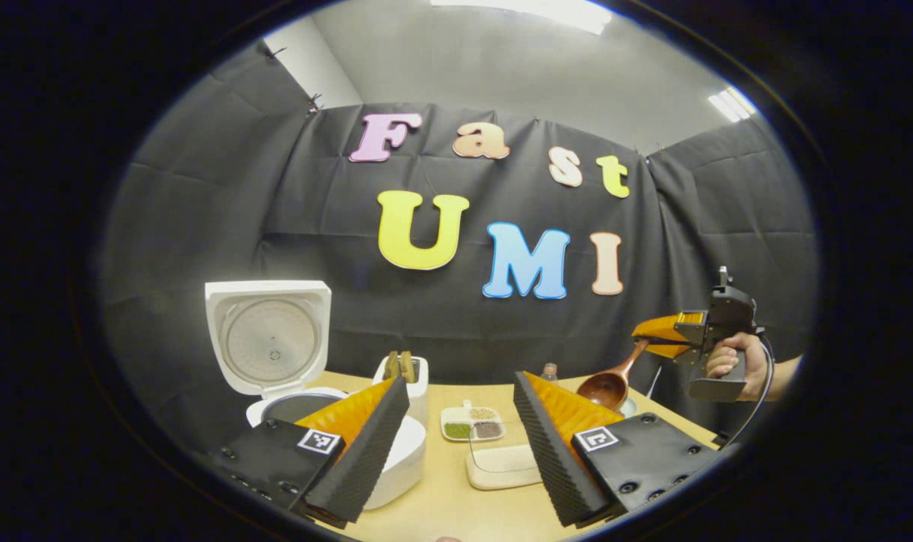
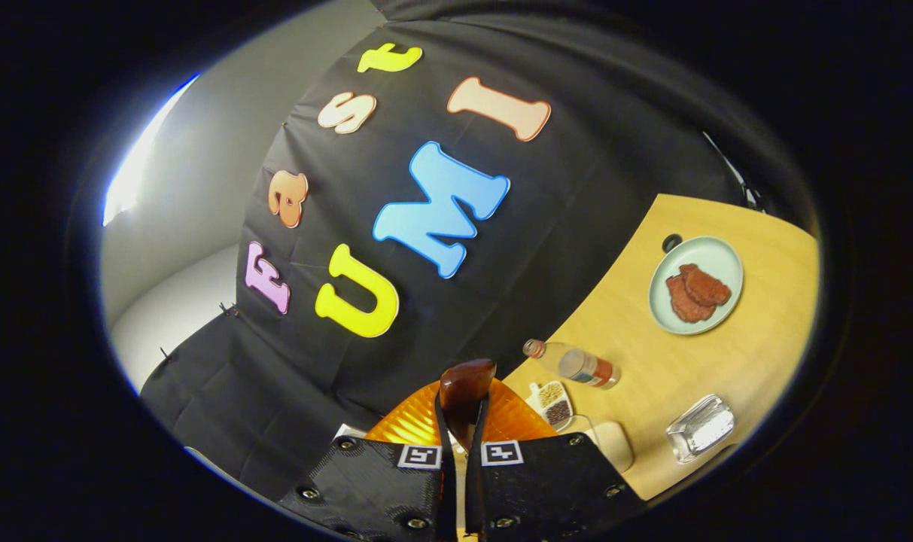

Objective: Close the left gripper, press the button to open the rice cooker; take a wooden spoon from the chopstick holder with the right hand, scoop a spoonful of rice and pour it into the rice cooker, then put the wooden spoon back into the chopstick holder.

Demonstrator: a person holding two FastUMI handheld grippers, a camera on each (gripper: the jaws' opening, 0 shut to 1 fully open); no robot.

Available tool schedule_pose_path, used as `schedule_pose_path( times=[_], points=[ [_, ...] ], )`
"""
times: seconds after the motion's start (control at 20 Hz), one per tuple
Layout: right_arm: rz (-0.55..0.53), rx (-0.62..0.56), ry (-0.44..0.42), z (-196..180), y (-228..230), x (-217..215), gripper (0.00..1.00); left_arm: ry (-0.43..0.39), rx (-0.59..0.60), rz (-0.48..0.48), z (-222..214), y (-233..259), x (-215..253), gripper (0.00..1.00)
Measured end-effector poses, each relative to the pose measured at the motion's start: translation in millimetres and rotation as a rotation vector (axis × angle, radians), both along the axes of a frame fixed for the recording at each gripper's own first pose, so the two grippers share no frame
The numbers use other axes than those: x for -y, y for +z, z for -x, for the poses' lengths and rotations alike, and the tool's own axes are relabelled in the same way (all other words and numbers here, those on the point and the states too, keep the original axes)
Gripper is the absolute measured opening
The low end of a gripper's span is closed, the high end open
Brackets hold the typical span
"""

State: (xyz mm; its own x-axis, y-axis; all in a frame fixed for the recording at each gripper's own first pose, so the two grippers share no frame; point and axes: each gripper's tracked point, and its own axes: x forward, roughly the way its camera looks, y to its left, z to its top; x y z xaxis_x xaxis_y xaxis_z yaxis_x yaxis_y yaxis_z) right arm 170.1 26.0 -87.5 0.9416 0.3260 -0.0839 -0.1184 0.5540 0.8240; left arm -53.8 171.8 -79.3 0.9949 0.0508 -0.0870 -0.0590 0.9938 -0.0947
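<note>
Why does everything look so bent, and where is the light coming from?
Left gripper view: the fisheye lens bows the table edge and the rice cooker lid; ceiling lights glare at the top. Right gripper view: tilted, a bright glare patch at left, wooden spoon close and soft.

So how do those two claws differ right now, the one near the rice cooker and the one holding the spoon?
The left claw stands open and holds nothing, low over the table by the white rice cooker. The right claw, gripped by a hand, is shut on the brown wooden spoon and held higher, off to the side. Both have ridged fingers and square black-and-white markers.
</note>
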Motion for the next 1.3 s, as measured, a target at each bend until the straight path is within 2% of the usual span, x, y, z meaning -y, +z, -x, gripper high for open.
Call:
schedule_pose_path(
  times=[0.2, 0.5, 0.7, 1.0, 1.3],
  points=[
    [0.046, -0.039, -0.08, 8.7, -21.1, 45.8, 0.05, 0.01, -0.022, 0.014, -4.8, -1.8, 11.8, 0.97],
    [0.237, -0.067, -0.185, 31.7, -66.1, 94.8, 0.05, 0.013, -0.036, 0.0, -5.3, 0.2, 29.7, 0.97],
    [0.366, -0.107, -0.203, 28.7, -99.5, 100.9, 0.05, 0.02, -0.033, -0.016, 0.8, 10.5, 35.8, 0.97],
    [0.471, -0.16, -0.166, 20.2, -151.7, 86.8, 0.05, 0.052, -0.055, -0.037, 9.6, 12.9, 32.3, 0.97],
    [0.561, -0.178, -0.153, 0.8, -181.9, 77.1, 0.05, 0.082, -0.078, -0.062, 11.5, 13.8, 24.1, 0.96]
  ],
)
